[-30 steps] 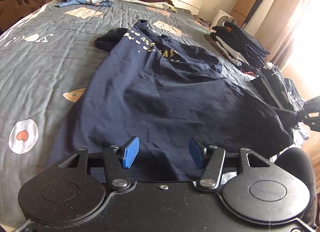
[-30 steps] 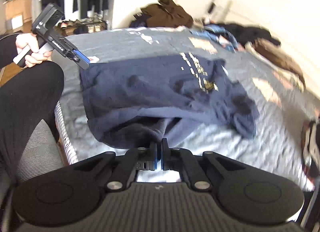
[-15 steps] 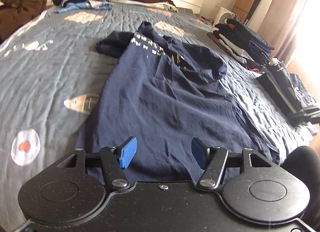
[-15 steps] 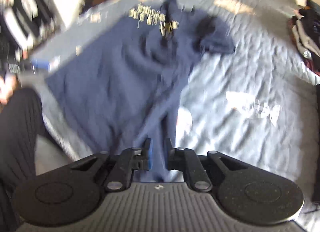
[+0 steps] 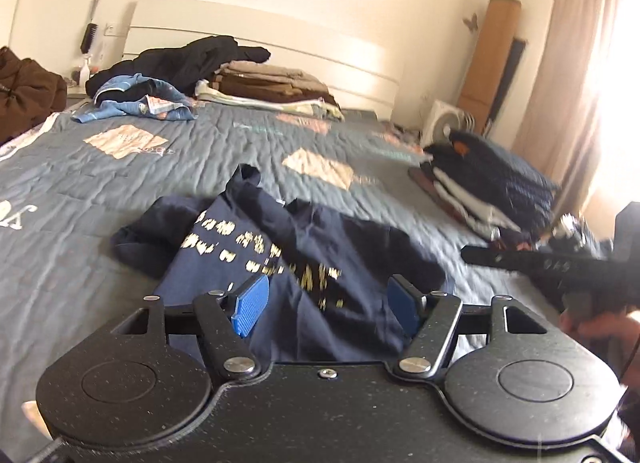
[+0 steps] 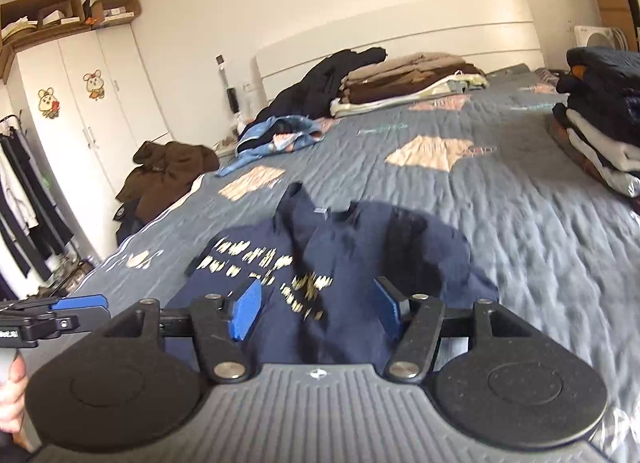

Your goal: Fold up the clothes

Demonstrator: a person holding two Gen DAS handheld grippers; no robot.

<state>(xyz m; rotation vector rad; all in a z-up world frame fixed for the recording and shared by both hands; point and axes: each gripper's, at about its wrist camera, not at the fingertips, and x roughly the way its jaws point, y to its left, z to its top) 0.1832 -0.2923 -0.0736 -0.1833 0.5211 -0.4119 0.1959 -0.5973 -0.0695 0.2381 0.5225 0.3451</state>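
Observation:
A navy T-shirt [image 5: 320, 247] with gold lettering lies crumpled on the grey-blue quilt [image 5: 200, 167], collar end away from me. My left gripper [image 5: 326, 303] hovers over its printed chest, jaws opening, with cloth below the blue pads but none pinched. My right gripper [image 6: 316, 309] hangs over the same shirt [image 6: 360, 255], its jaws also opening, and nothing is pressed between them. In the right wrist view the left gripper's blue fingers [image 6: 80, 303] show at the left edge, held by a hand [image 6: 12, 395].
A folded stack [image 5: 492, 191] sits on the bed's right side. Folded brown and beige clothes [image 5: 260, 87], a dark heap and a light-blue garment [image 5: 136, 103] lie by the headboard. A brown garment [image 6: 168, 171] hangs off the left edge. The wardrobe [image 6: 92, 103] stands left.
Both grippers moved from the shirt's hem up toward its chest and collar. The right gripper rolled level and went from shut to open. The left opened a little wider.

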